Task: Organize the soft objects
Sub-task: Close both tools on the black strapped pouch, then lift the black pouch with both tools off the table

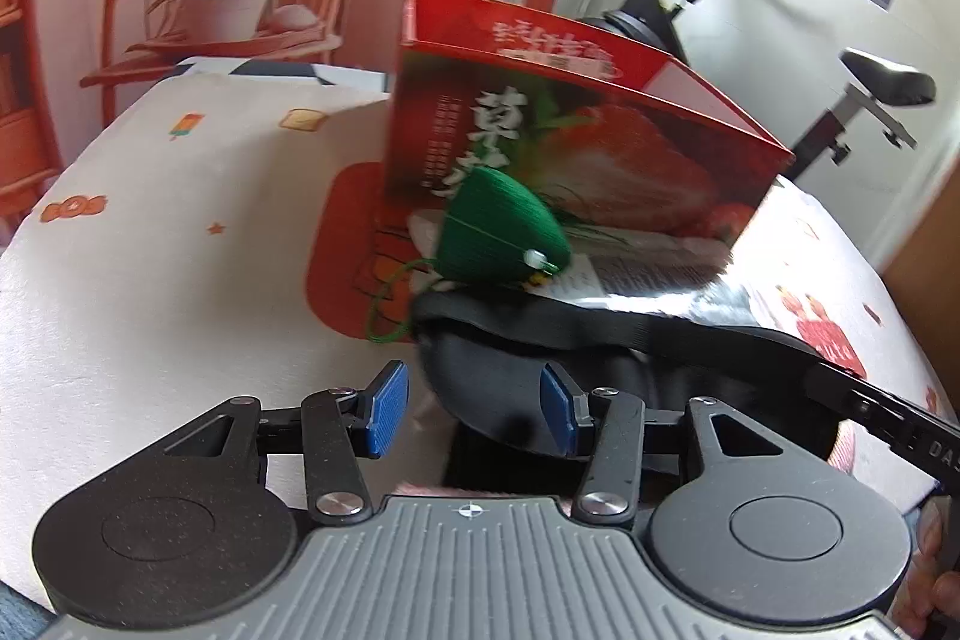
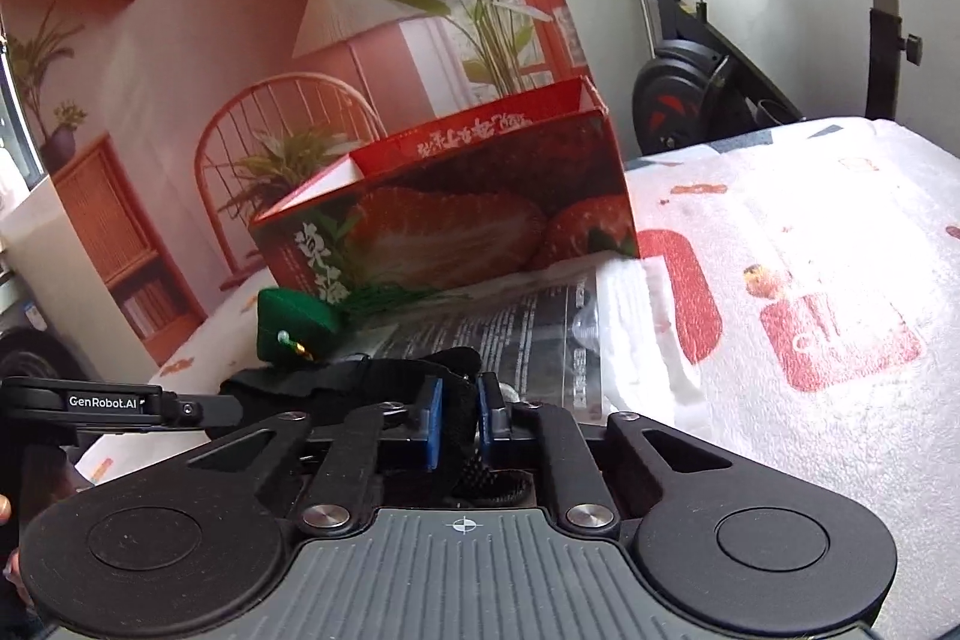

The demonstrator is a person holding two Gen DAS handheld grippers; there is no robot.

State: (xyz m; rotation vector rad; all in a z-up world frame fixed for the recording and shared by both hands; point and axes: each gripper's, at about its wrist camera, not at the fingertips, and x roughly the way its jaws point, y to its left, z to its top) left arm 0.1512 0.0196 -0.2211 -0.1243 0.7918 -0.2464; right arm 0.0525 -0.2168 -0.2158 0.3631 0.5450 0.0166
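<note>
The right tongs (image 2: 461, 421) are pinching a black strap (image 2: 384, 370) between their blue pads, low in the middle of the right wrist view. No earlier picture shows their motion. The strap is running left toward a black padded eye mask (image 1: 600, 352), which is lying across the lower middle of the left wrist view. The left tongs (image 1: 474, 409) are standing open around the mask's near edge, the right pad close against the fabric and the left pad over bare cloth.

Just behind the mask, a green stuffed pouch (image 1: 501, 232) is leaning against the front wall of a red strawberry box (image 1: 600, 142), which is standing open-topped at frame centre. A plastic-wrapped leaflet (image 2: 540, 334) is lying below the box.

The tabletop (image 1: 150, 280), covered in a white printed cloth, is lying open toward the left of the left wrist view. An exercise bike (image 2: 720, 64) is standing beyond the far edge, upper right.
</note>
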